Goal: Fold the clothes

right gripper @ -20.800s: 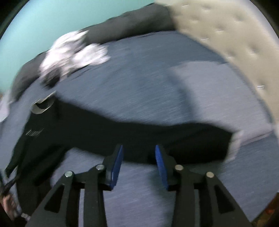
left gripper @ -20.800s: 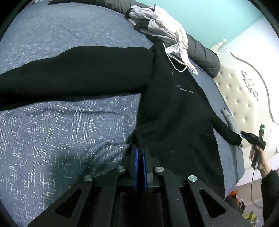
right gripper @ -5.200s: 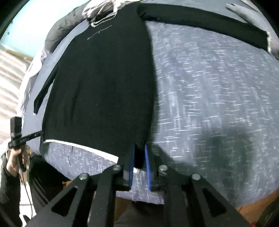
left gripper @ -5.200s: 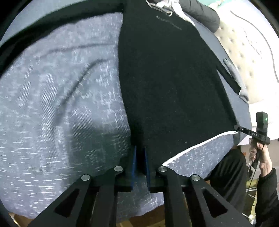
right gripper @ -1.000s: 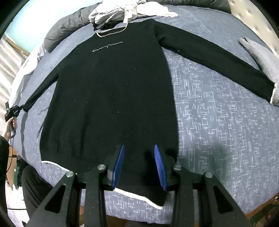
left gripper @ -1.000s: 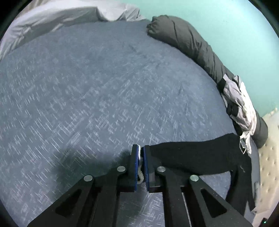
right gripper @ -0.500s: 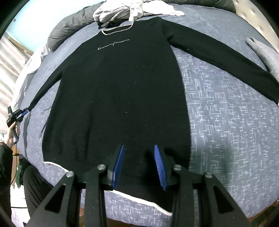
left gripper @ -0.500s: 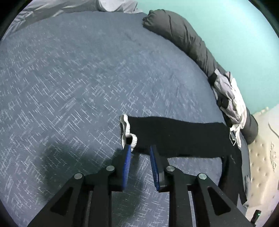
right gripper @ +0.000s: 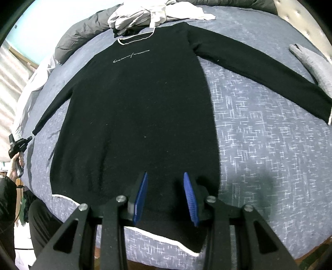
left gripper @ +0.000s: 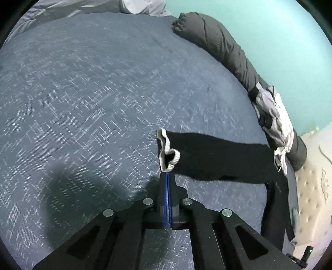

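A bedroom in a home.
A wide bed (right gripper: pixel 269 128) under a blue-grey woven cover fills both views, with a cream button-tufted headboard (left gripper: pixel 311 187), a rolled dark grey duvet (left gripper: pixel 224 47) along the turquoise wall (left gripper: pixel 259 27), and loose garments (right gripper: pixel 145 16) heaped beside it.

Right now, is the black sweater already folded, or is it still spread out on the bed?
Spread. In the right wrist view the black sweater lies flat on the bed, both sleeves stretched outward, hem straight, no fold visible.
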`<action>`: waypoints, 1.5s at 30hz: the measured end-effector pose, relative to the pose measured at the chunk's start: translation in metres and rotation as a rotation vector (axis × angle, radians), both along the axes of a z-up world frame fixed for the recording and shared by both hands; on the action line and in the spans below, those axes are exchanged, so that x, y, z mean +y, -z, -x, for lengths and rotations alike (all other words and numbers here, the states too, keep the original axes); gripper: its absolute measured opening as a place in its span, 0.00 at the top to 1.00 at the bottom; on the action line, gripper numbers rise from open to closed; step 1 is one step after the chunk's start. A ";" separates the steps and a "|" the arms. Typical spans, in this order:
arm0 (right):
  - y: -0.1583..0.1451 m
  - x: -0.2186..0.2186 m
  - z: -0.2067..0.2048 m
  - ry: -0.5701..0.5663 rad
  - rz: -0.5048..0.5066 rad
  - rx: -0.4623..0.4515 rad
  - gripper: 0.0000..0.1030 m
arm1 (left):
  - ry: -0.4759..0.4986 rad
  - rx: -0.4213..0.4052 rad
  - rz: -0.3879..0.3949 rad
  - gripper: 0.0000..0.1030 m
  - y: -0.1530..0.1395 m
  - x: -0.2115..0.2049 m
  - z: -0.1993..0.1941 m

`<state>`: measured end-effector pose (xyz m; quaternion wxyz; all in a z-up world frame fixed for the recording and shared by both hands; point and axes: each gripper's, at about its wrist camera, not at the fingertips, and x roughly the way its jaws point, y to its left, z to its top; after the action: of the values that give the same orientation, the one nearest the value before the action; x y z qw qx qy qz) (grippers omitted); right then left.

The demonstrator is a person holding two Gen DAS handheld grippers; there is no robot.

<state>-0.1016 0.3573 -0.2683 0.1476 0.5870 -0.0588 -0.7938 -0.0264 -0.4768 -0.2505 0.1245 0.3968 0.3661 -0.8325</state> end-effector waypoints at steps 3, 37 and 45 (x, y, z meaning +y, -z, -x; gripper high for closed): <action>0.000 -0.005 0.002 -0.007 0.002 0.000 0.65 | -0.035 0.009 -0.033 0.78 -0.004 -0.004 0.004; 0.003 0.008 0.006 0.025 0.014 0.004 0.65 | -0.048 -0.027 0.170 0.90 -0.033 0.014 0.014; 0.000 0.030 0.009 0.085 0.023 0.027 0.65 | 0.048 -0.090 0.137 0.88 -0.005 0.037 0.061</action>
<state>-0.1105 0.3875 -0.2684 0.1213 0.5713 -0.0907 -0.8066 -0.0870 -0.4394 -0.2459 0.1480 0.4331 0.2925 -0.8396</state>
